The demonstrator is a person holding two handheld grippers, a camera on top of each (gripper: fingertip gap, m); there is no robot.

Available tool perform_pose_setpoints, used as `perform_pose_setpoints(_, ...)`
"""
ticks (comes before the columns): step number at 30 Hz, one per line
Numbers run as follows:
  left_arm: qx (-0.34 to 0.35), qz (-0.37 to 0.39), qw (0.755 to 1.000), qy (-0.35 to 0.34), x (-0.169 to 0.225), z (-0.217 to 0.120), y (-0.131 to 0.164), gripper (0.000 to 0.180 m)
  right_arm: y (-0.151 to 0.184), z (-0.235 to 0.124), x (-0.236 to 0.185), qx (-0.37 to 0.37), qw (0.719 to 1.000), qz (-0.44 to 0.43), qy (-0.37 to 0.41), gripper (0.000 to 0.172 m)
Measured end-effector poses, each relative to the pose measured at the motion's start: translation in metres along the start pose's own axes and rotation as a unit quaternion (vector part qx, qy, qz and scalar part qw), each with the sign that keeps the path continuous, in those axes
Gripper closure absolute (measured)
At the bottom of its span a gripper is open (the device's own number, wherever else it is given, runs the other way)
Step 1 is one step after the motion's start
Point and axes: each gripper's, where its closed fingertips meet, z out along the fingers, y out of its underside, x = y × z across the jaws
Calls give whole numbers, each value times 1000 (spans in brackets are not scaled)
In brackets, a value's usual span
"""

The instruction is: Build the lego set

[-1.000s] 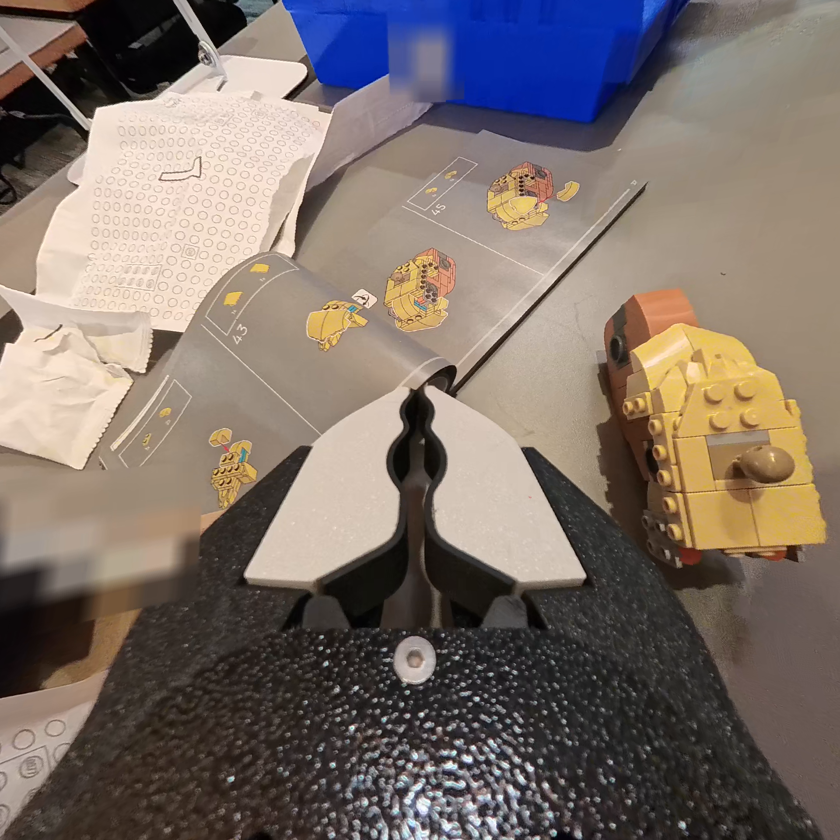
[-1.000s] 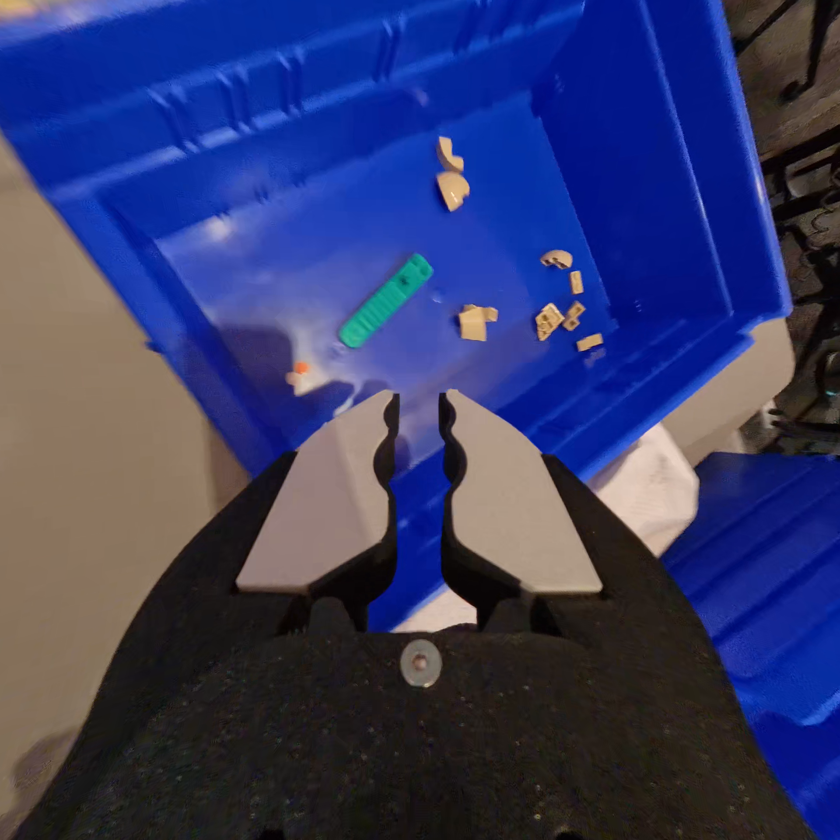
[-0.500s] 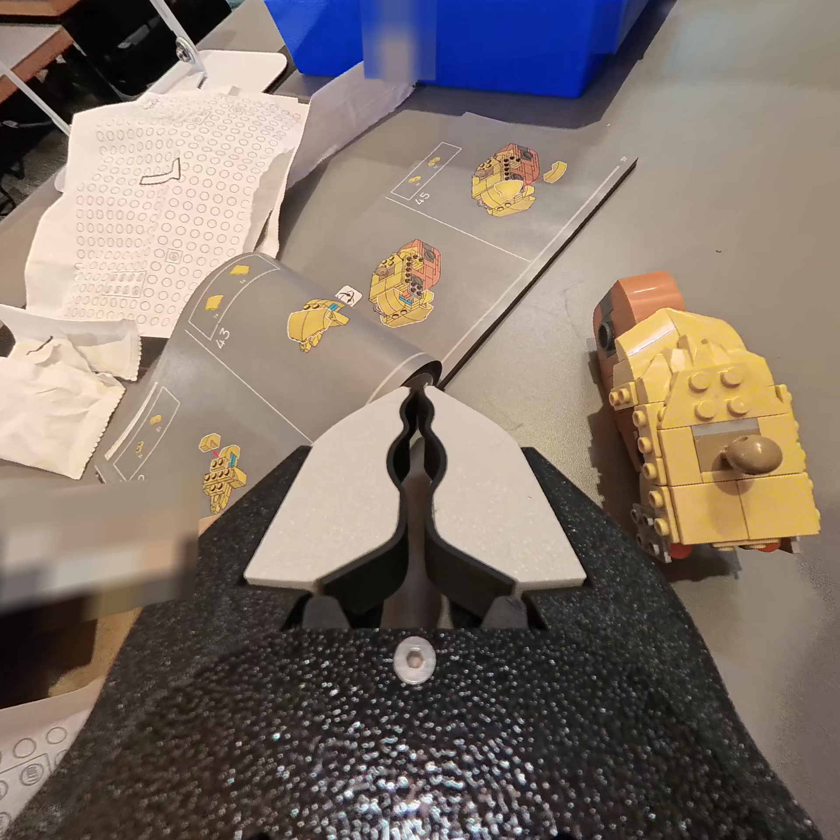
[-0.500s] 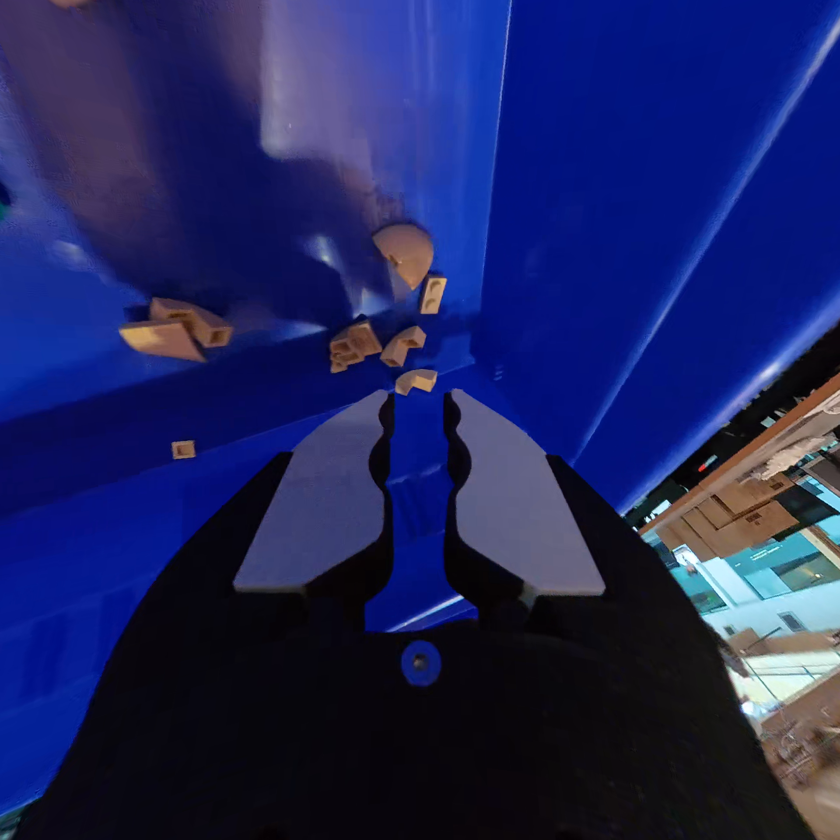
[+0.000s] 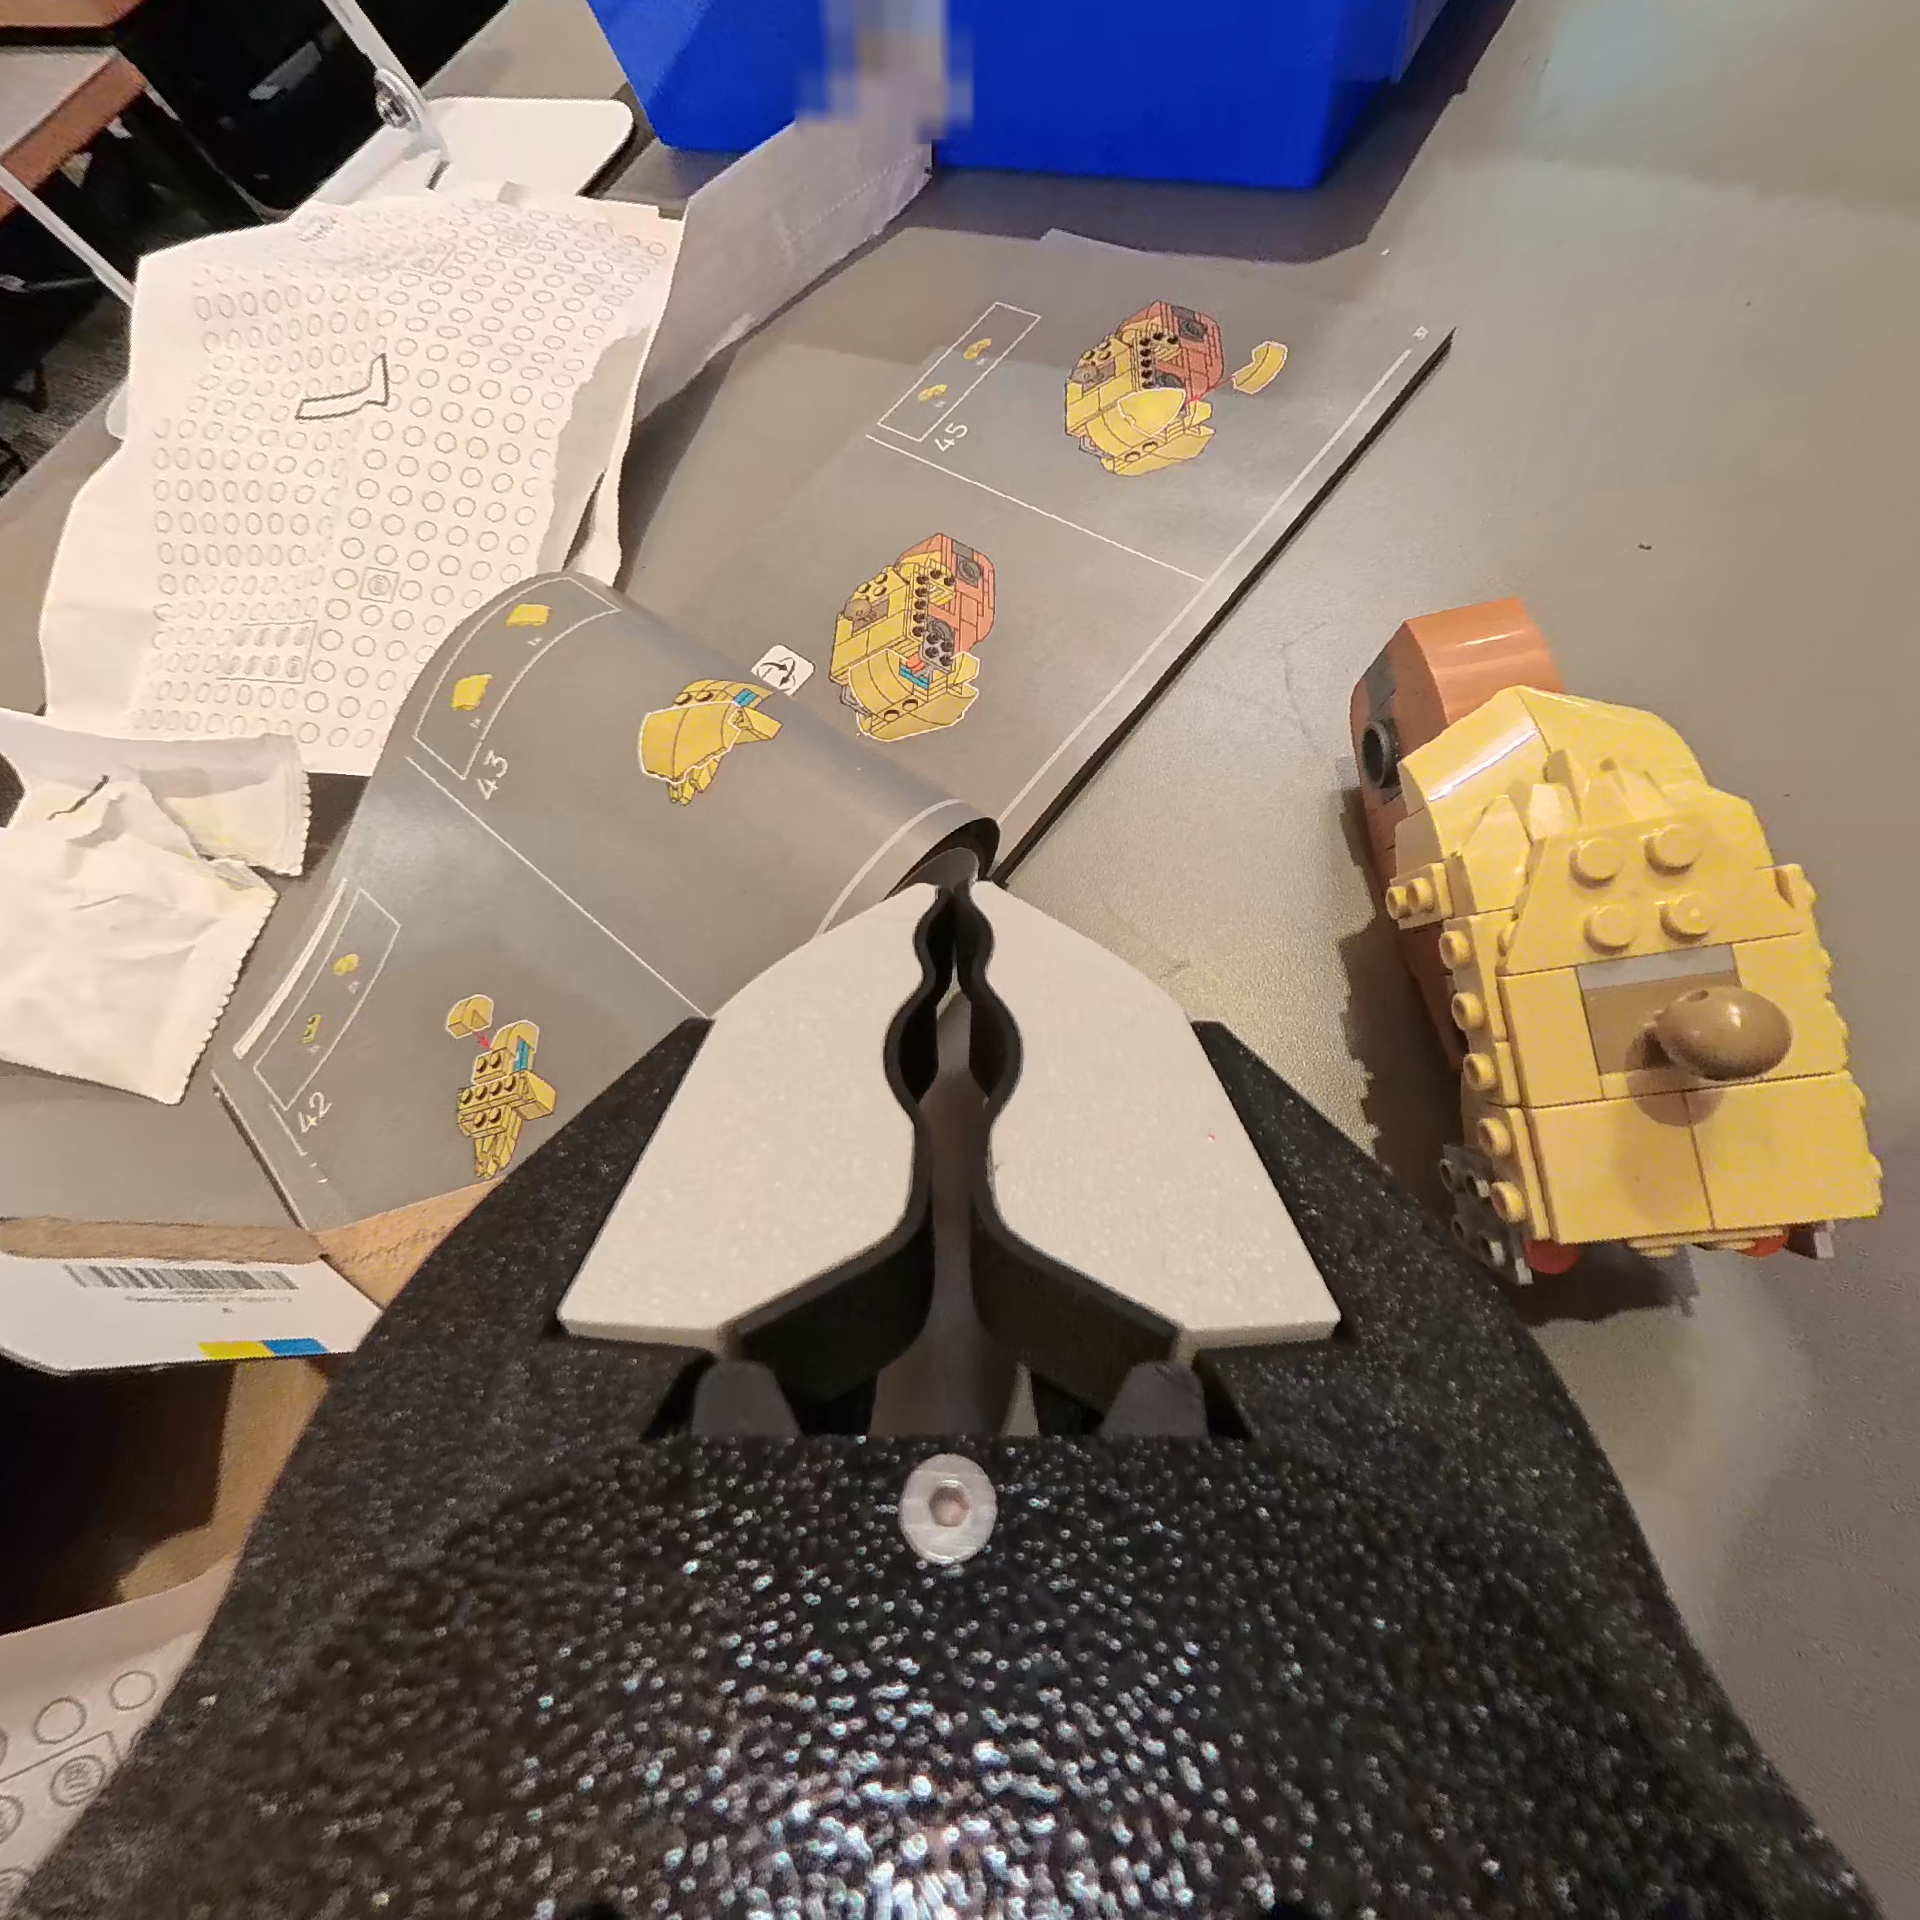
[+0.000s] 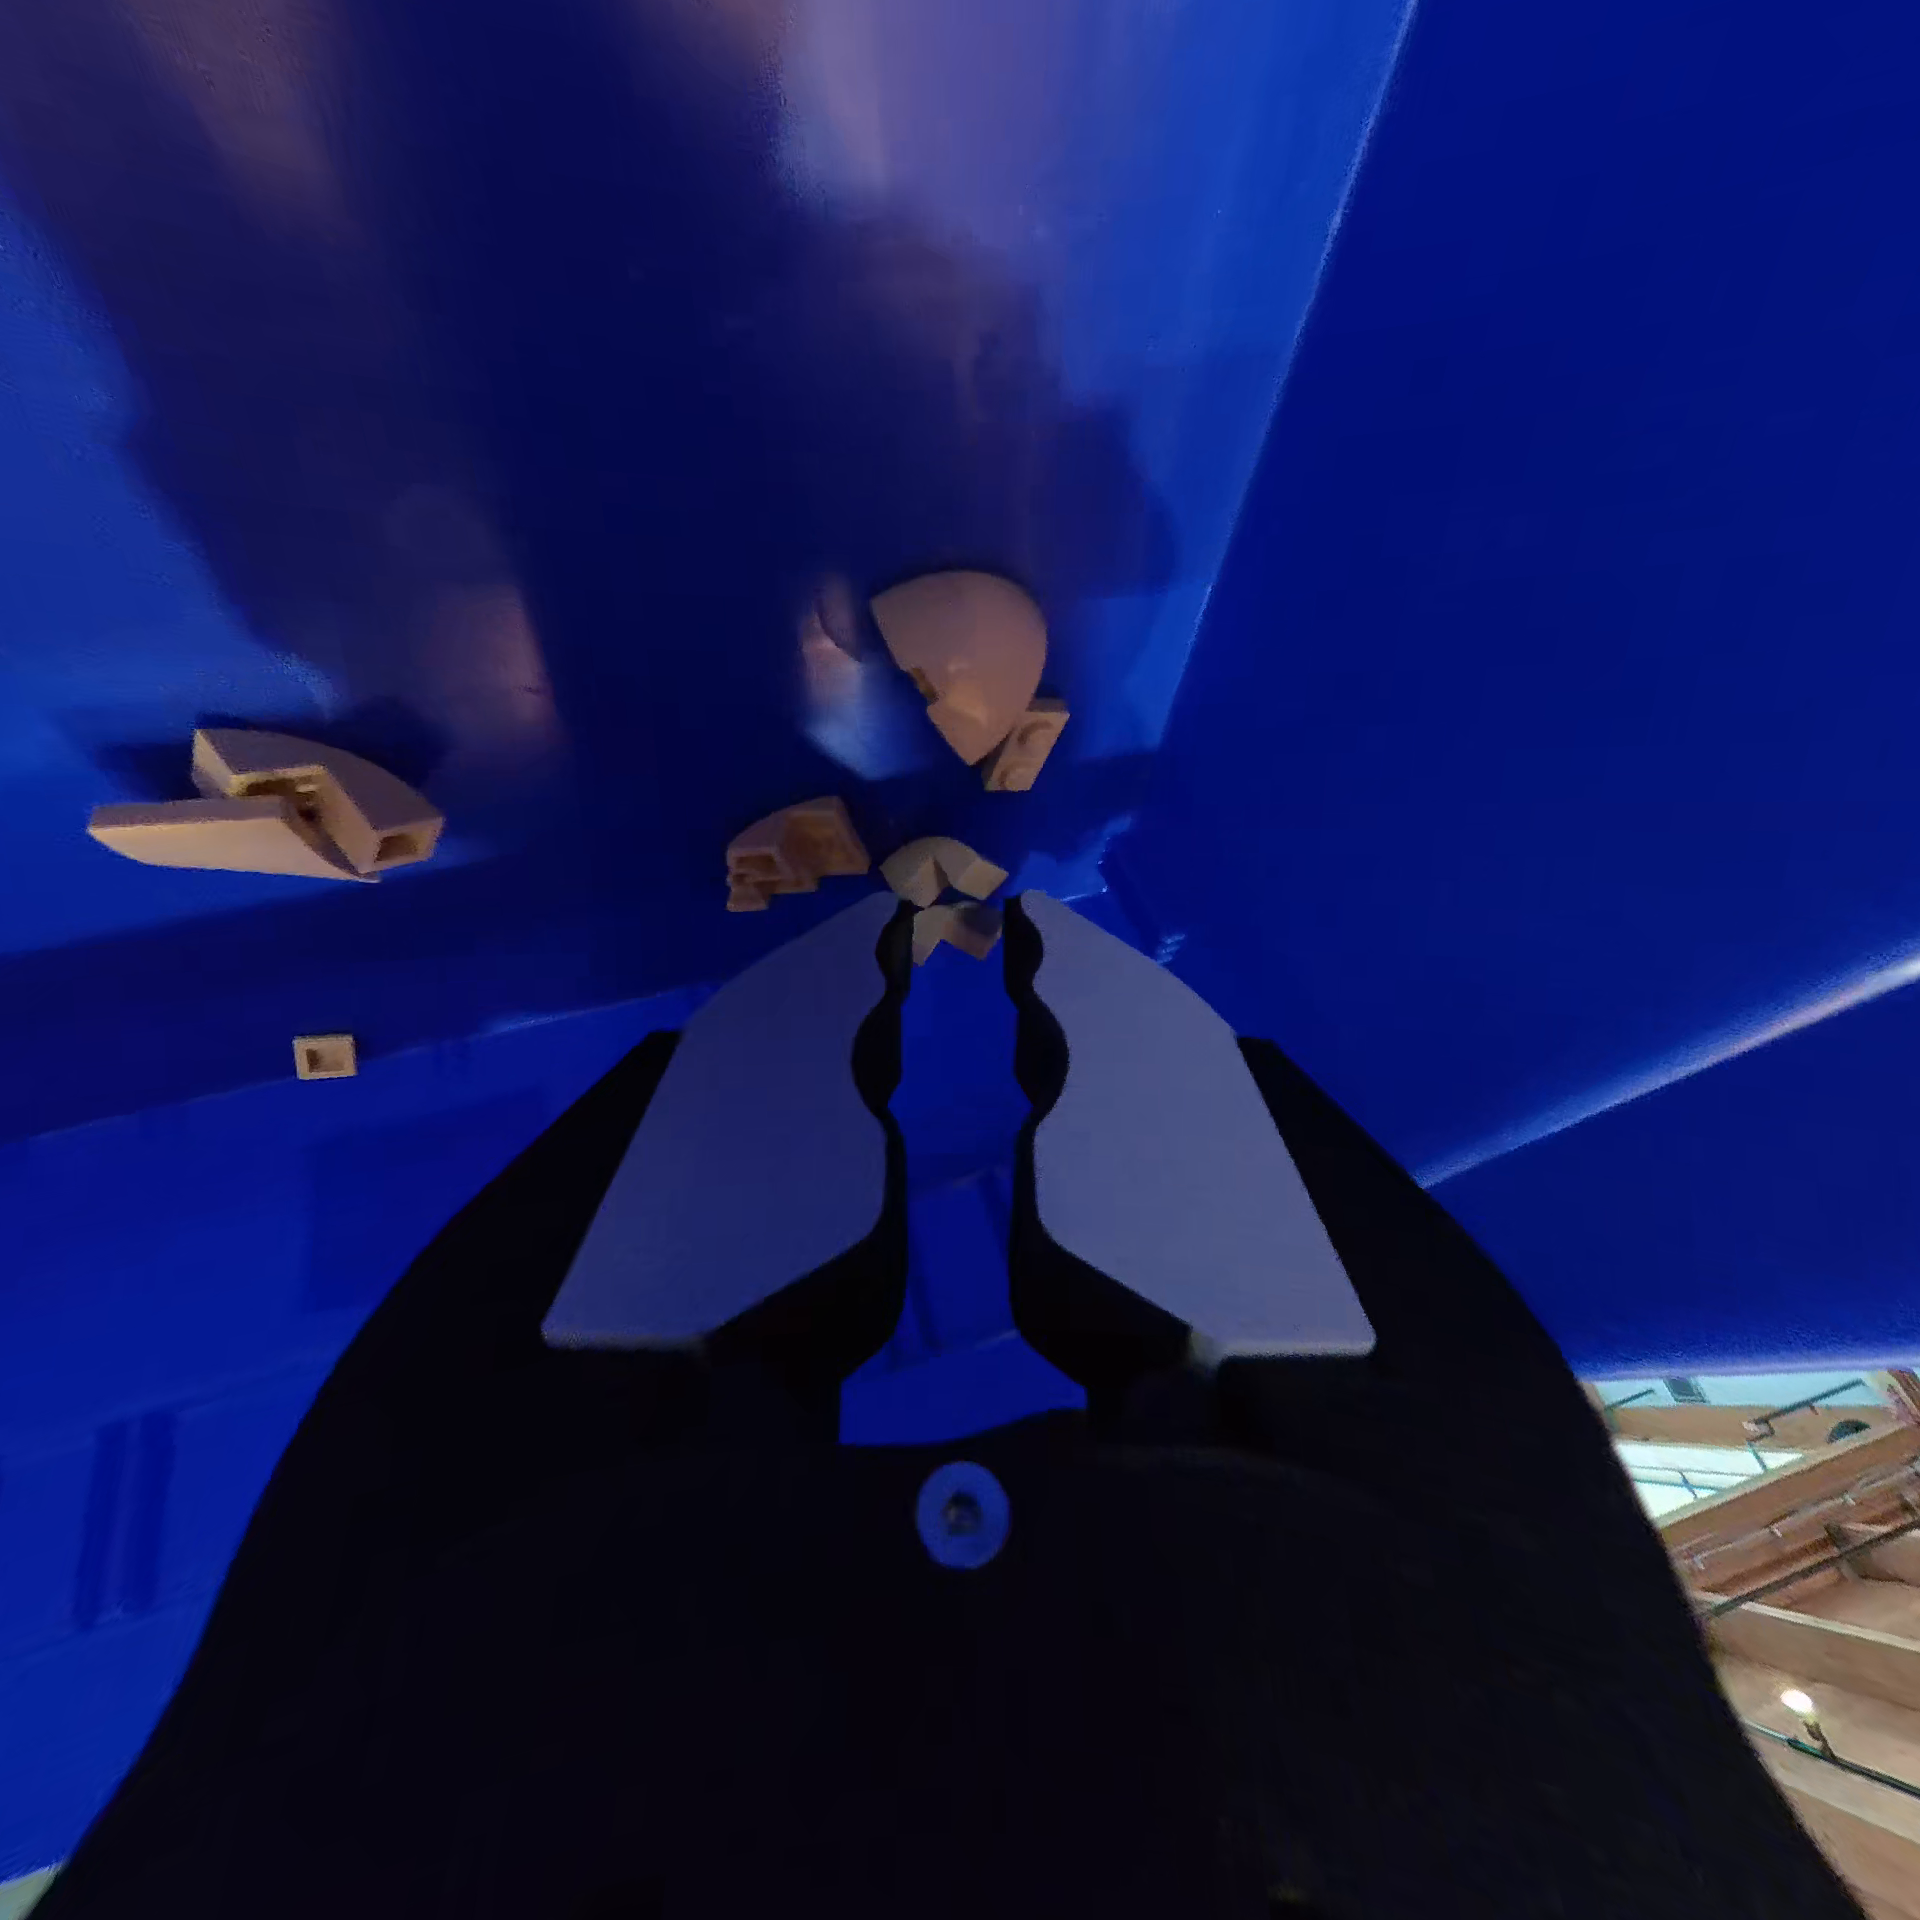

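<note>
My jaws stand slightly apart inside the blue bin (image 6: 1558,520), a small tan curved brick (image 6: 951,928) between their tips; whether they press it, I cannot tell. More tan bricks (image 6: 795,852) lie just ahead.

The brick model (image 5: 1621,997) is sitting on the table (image 5: 1662,364), right of the open booklet (image 5: 935,540). Paper bags (image 5: 353,457) are lying left of it, bin (image 5: 1091,94) behind. Loose bricks (image 6: 800,852) are lying inside.
</note>
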Motion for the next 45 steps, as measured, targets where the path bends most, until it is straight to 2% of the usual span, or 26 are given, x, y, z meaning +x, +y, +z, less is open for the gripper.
perform_pose_setpoints(9, -3, 4, 1000, 1, 1, 0, 1, 180, -1, 0, -3, 9, 999, 5, -38, 157)
perform_pose_setpoints(15, -5, 6, 1000, 1, 1, 0, 1, 180, -4, -3, -5, 33, 995, 54, -80, 154)
perform_pose_setpoints(22, -10, 15, 1000, 0, 3, 1, 2, 180, -3, 1, -4, 4, 989, 114, -92, 150)
perform_pose_setpoints(31, -11, 18, 1000, 2, 5, 1, 2, 180, -4, 2, -7, -14, 986, 126, -107, 164)
perform_pose_setpoints(35, -12, 19, 1000, 2, 5, 2, 2, 180, -5, -10, -9, 30, 985, 141, -93, 171)
perform_pose_setpoints(39, -12, 18, 1000, 3, 6, 1, 2, 180, -11, -62, -35, 153, 974, 151, -76, 171)
perform_pose_setpoints(41, -13, 18, 1000, 3, 6, 1, 3, 180, -7, -83, -59, 190, 969, 141, -67, 171)
perform_pose_setpoints(43, -16, 20, 1000, 5, 6, 2, 3, 180, -1, -89, -70, 200, 970, 131, -40, 171)
perform_pose_setpoints(45, -18, 22, 1000, 7, 8, 3, 3, 180, 7, -82, -57, 178, 974, 137, 10, 171)
